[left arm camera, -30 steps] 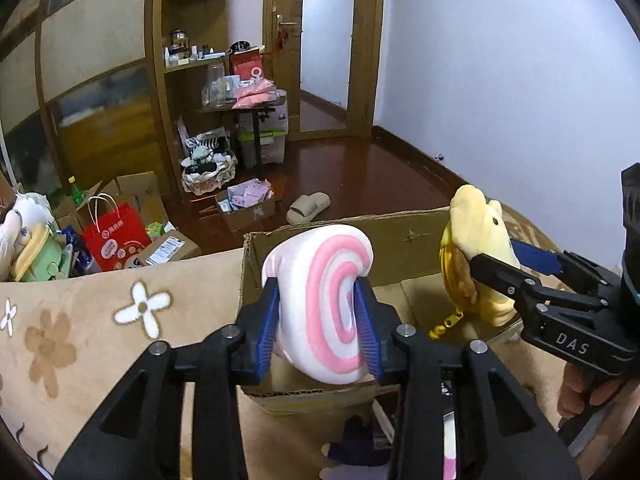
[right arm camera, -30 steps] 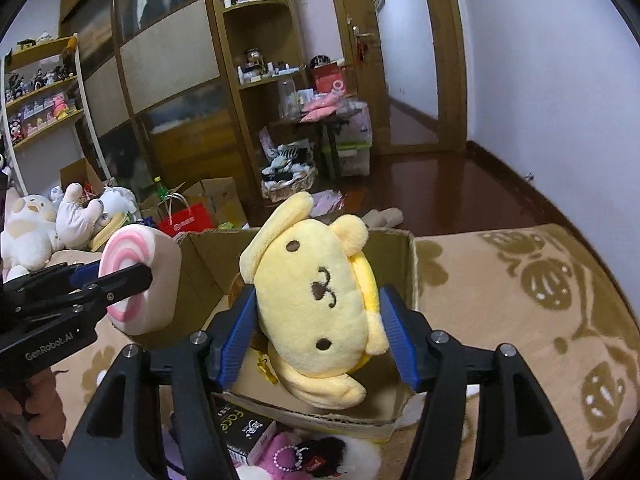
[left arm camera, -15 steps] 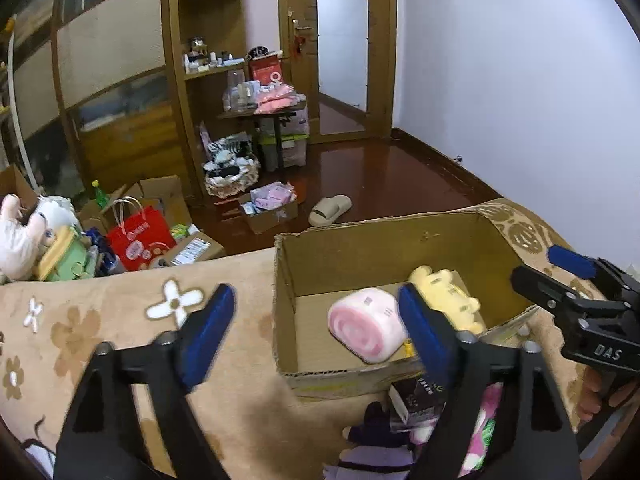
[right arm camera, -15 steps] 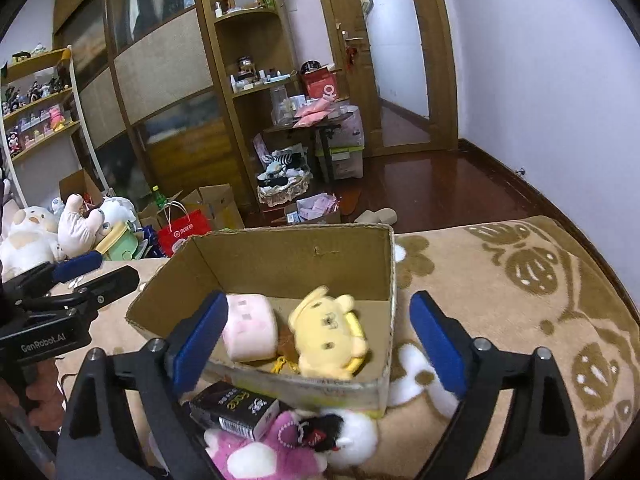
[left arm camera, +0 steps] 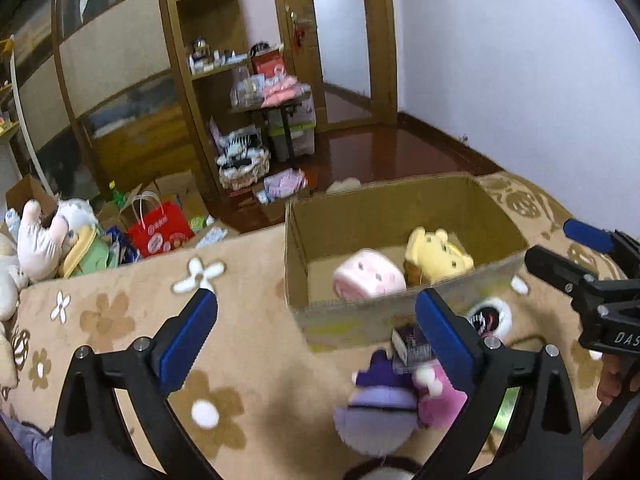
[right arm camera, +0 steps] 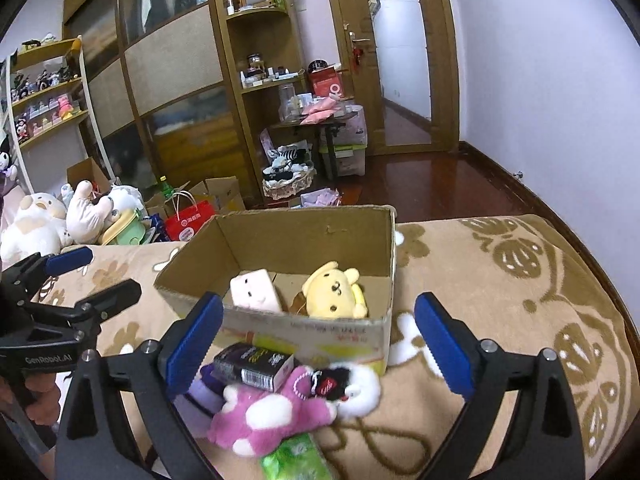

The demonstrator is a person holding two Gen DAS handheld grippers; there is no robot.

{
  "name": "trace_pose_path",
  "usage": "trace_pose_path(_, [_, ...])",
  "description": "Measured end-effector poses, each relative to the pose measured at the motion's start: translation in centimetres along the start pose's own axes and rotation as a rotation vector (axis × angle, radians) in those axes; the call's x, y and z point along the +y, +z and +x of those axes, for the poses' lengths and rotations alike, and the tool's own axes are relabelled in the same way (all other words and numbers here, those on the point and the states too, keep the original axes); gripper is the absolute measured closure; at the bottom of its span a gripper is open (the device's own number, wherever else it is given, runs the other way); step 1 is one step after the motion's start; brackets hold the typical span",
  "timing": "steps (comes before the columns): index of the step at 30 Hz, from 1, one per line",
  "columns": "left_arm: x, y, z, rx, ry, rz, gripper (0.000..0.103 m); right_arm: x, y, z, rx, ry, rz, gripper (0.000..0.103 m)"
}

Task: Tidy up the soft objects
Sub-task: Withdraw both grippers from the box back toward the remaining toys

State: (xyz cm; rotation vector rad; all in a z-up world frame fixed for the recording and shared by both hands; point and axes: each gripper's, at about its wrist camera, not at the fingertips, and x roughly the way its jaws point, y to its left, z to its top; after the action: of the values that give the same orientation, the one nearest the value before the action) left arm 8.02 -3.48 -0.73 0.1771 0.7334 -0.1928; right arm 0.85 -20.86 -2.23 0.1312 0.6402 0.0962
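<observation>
Both your claws, left (left arm camera: 316,334) and right (right arm camera: 318,338), gape, released. Ahead of them the box (right arm camera: 276,240) holds the roll (right arm camera: 256,290) and yellow plush (right arm camera: 334,290); a pink plush (right arm camera: 272,414) lies under the right.

Flowered tan blanket (right arm camera: 500,300) under cardboard box (right arm camera: 304,330), pink plush (right arm camera: 276,412), black carton (right arm camera: 252,364).

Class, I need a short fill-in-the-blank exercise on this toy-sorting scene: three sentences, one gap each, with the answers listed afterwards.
1. The yellow plush lies inside the cardboard ____.
2. Beside it in the box lies a plush roll coloured ____.
3. The right gripper and the left gripper are both ____, holding nothing.

Missing words: box; pink; open
</observation>
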Motion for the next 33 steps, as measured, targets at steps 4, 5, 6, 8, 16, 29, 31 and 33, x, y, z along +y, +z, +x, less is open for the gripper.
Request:
trace_pose_path(4, [0.1, -1.1, -0.4, 0.062, -0.011, -0.016, 0.005, 0.3, -0.5, -1.2, -0.003, 0.002, -0.001, 0.002])
trace_pose_path(5, [0.0, -1.3, -0.6, 0.07, -0.004, -0.011, 0.005, 0.3, -0.5, -1.4, -0.003, 0.004, -0.001, 0.002])
trace_pose_path(6, [0.0, -1.5, -0.7, 0.076, 0.006, -0.006, 0.005, 0.4, -0.6, -1.7, -0.006, 0.005, 0.0, 0.002])
trace_pose_path(8, [-0.1, -1.9, -1.3, 0.08, 0.018, -0.003, 0.005, 0.5, -0.7, -2.3, -0.009, 0.008, 0.003, 0.002])
trace_pose_path(16, [-0.2, -3.8, -2.8, 0.128, 0.038, -0.01, 0.005, 0.8, -2.5, -4.0, 0.021, 0.018, 0.015, 0.002])
trace_pose_path(29, [0.0, -4.8, -2.8, 0.177, 0.022, -0.003, 0.005, 0.3, -4.6, -4.4, 0.105, -0.028, 0.035, 0.002])
trace_pose_path(31, [0.1, -4.9, -2.4, 0.19, 0.015, -0.008, 0.005, 0.2, -4.7, -4.0, 0.122, -0.037, 0.037, 0.002])
trace_pose_path(33, [0.2, -5.0, -1.8, 0.207, 0.012, -0.011, 0.005, 0.0, -5.0, -3.4, 0.145, -0.041, 0.039, 0.002])
